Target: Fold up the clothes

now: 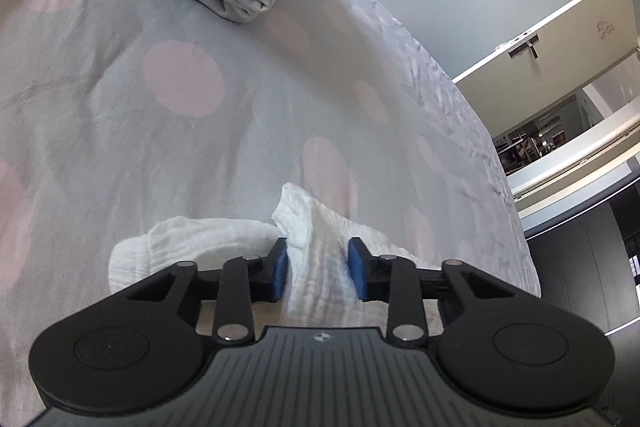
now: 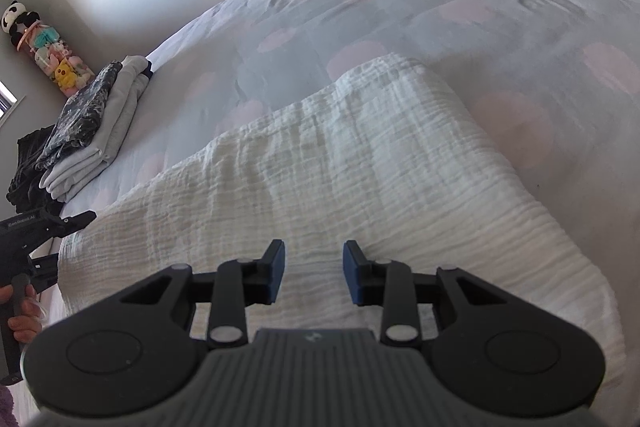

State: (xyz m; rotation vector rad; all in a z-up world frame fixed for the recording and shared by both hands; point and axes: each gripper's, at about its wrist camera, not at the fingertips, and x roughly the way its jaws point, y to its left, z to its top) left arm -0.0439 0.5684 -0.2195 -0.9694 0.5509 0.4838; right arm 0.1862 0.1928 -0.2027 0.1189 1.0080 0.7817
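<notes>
Left gripper (image 1: 319,270) jaws apart, bunched white crinkled muslin cloth (image 1: 316,259) between the pads. Right gripper (image 2: 314,273) wide, empty, over the same cloth (image 2: 320,167) spread on the pink-dotted grey bedspread (image 2: 440,7).

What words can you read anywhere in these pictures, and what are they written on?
"GenRobot.AI": small pale letters on the black body of the left gripper, seen at the left edge of the right wrist view; slightly blurred.
A small white emblem, no letters, sits on the ribbed grey housing behind the right gripper and behind the left gripper in its own view.
No readable text on the white cloth, the folded clothes or the bedspread.
</notes>
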